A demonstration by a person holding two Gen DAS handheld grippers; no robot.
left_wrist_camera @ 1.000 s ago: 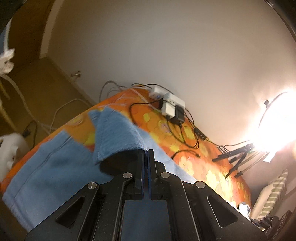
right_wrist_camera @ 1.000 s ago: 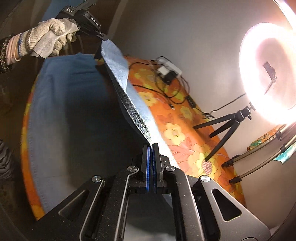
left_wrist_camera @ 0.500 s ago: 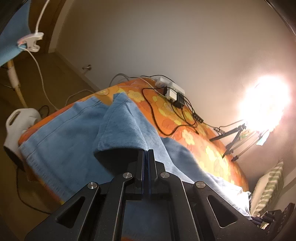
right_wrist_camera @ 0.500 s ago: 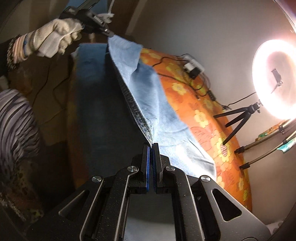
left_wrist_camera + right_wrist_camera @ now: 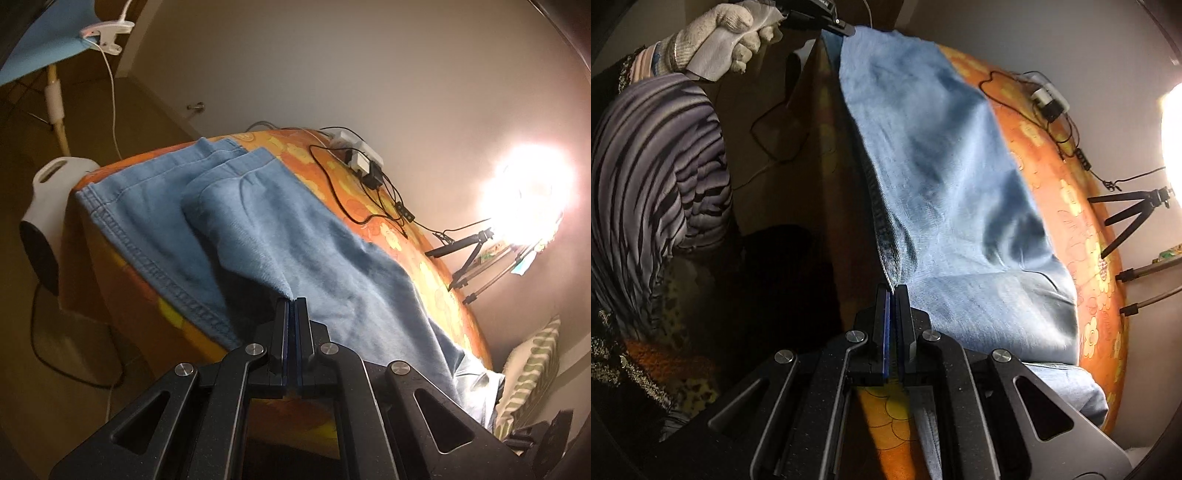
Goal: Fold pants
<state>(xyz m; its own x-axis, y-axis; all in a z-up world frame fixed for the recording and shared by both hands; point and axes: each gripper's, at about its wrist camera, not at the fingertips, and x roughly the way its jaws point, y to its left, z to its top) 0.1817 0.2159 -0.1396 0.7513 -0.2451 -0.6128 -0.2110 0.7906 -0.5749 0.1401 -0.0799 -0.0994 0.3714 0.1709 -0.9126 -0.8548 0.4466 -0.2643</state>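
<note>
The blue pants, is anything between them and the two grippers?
No. The left gripper and right gripper are both shut directly on the edge of the soft blue fabric pants.

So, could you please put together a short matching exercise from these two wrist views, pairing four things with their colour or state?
Things:
1. pants
2. bed cover
3. ring light
4. left gripper

Colour or state:
A. orange with yellow flowers
B. shut on a fold of cloth
C. light blue, one layer folded over another
D. lit, on a tripod near the wall

Pairs: 1-C, 2-A, 3-D, 4-B
</note>
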